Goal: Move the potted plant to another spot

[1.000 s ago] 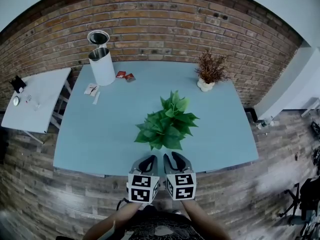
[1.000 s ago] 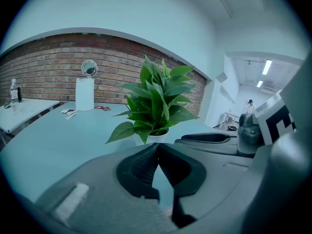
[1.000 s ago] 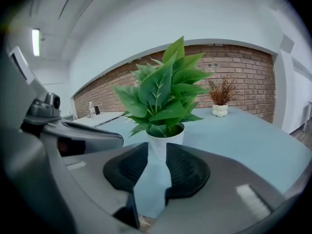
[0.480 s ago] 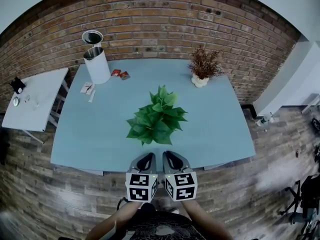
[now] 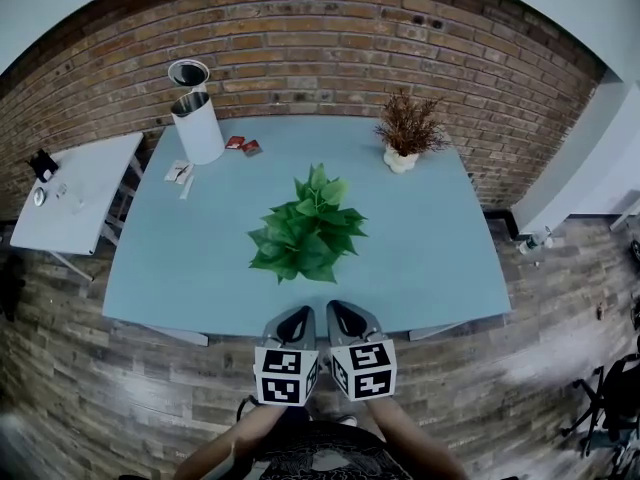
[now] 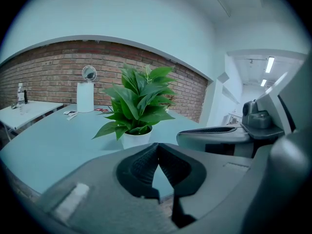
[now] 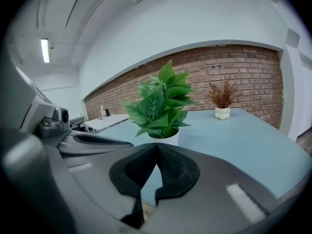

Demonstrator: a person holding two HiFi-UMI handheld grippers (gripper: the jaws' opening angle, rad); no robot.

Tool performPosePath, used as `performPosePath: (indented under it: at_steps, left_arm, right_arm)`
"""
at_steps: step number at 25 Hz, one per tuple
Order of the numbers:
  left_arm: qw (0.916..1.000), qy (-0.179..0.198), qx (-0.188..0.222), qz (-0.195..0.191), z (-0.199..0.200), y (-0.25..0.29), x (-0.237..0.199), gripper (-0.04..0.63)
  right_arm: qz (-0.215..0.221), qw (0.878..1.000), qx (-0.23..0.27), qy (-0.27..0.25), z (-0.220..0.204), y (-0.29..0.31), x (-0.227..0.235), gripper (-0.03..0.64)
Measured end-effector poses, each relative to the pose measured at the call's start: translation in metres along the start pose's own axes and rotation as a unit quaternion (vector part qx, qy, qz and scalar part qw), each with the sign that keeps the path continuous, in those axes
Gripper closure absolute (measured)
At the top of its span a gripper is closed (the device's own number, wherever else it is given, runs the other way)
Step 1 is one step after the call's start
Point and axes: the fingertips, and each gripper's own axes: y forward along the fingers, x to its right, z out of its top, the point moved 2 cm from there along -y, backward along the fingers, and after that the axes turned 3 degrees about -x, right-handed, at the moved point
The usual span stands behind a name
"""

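Clenched pad to pad at the left gripper, with nothing caught between. Same at the right gripper: just closed the last bit, pressed together at the tips, empty. Held side by side, almost touching, off the near edge of the blue table and over wooden floor, pointing a little downward toward the table's middle.

Straight ahead of both, well apart from the jaws, the potted plant, upright near the centre of the table. From above, only broad green leaves, spread wide enough to hide the pot. From the gripper views, a white pot under leaves drooping over its rim on the near side. Between jaws and pot, just bare table top.

Further back on the right, near the far edge, a dried brown plant in a small white pot. At the far left corner, a tall white cylinder with a round disc standing above it, lid or mirror, hard to tell. Just beside it, two small red packets and some white scraps. Off to the left, apart from the blue table, a white side table with a few small items. Behind everything, a brick wall.
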Motion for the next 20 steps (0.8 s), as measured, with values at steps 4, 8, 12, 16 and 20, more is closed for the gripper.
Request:
performPosePath:
  at_steps: [4, 8, 12, 16, 20]
  left_arm:
    - [1.0, 0.0, -0.002, 0.005, -0.001, -0.002, 0.003, 0.595]
    - [1.0, 0.001, -0.002, 0.009, -0.001, -0.002, 0.005, 0.595]
    - [0.9999, 0.002, -0.001, 0.01, -0.002, -0.002, 0.009, 0.595]
    - [1.0, 0.002, -0.002, 0.007, -0.002, -0.001, 0.013, 0.595]
    - [0.9999, 0.004, -0.003, 0.009, -0.003, -0.001, 0.014, 0.595]
  right_arm:
    - [0.006, 1.0, 0.002, 0.0, 0.001, -0.003, -0.001, 0.611]
    - [0.01, 1.0, 0.003, 0.0, 0.0, -0.006, 0.001, 0.611]
    - [0.014, 1.0, 0.004, -0.003, -0.001, -0.009, 0.002, 0.611]
    - [0.016, 1.0, 0.005, -0.005, -0.002, -0.01, 0.004, 0.611]
    - [0.018, 1.0, 0.006, -0.006, -0.002, -0.011, 0.004, 0.611]
